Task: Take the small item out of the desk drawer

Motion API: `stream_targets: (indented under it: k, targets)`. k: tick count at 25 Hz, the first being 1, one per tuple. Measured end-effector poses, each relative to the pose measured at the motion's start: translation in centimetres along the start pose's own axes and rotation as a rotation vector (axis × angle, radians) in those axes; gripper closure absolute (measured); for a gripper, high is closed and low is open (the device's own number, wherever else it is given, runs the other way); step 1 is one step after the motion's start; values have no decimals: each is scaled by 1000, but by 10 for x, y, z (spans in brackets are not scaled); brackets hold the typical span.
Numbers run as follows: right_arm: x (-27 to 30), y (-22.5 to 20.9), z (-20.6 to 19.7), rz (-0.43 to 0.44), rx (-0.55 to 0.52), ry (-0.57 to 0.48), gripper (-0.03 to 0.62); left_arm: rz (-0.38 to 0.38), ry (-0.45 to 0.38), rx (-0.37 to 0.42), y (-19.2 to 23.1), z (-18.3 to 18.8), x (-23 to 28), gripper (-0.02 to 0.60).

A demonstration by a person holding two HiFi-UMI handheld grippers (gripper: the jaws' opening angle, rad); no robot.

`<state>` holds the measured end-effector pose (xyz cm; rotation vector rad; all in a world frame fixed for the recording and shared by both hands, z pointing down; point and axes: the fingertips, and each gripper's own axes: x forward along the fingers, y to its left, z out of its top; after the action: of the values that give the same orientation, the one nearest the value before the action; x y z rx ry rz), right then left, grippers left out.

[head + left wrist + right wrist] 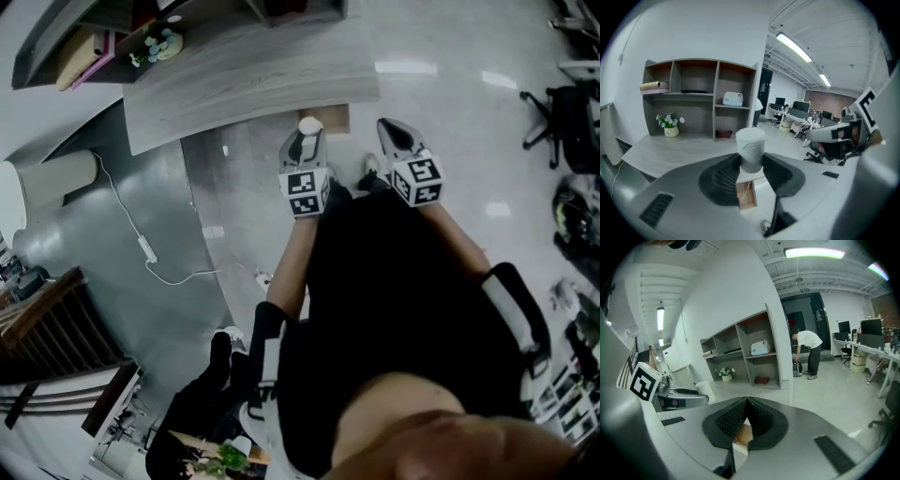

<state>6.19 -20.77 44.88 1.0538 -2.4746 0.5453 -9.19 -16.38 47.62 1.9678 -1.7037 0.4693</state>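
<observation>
The small white roll stands upright, clamped between the fingers of the left gripper. It is held above the open wooden drawer, which juts out from under the grey worktop. Just beside it, the right gripper holds nothing, its fingers pressed together. A shelf unit and a small plant stand on the worktop.

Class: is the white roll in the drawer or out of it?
Out: the white roll is clamped in the left gripper, with the open drawer below it.
</observation>
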Motion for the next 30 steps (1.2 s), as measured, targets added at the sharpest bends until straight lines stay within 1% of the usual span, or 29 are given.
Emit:
stream_targets:
  k: [7, 13, 16, 20, 30]
  targets:
    - [-4, 2, 23, -5, -16, -38, 595, 10, -144, 39, -5, 64, -42, 428]
    - [-7, 4, 33, -10, -20, -65, 597, -16, -215, 63, -19, 96, -70, 428]
    - [-12, 2, 38, -16, -24, -81, 597, -15, -232, 84, -25, 102, -77, 428]
    - [-19, -1, 36, -26, -17, -81, 595, -23, -233, 74, -33, 100, -77, 428]
    - [-26, 1, 34, -12, -12, -94, 597, -36, -238, 68, -42, 98, -77, 428]
